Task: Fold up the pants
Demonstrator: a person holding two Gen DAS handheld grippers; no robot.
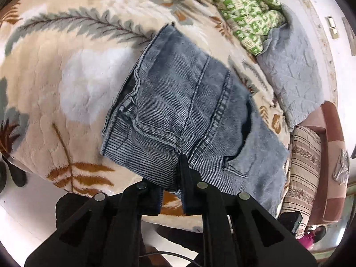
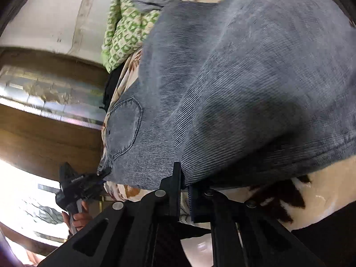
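Observation:
The pants are blue-grey corduroy-like jeans [image 1: 178,102], folded over on a leaf-patterned blanket [image 1: 66,84]. My left gripper [image 1: 171,184] is shut on the near edge of the pants, by the waistband and a back pocket [image 1: 240,164]. In the right wrist view the pants [image 2: 244,89] fill the frame, with a back pocket [image 2: 123,126] at the left. My right gripper [image 2: 183,184] is shut on the near edge of the pants. The left gripper [image 2: 98,178] also shows there, held by a hand, pinching the waistband corner.
A green patterned quilt [image 1: 244,11] and a grey quilted cover [image 1: 293,73] lie at the far side of the bed. A striped cushion [image 1: 304,166] and sofa stand to the right. A wooden bed frame [image 2: 44,133] shows at the left.

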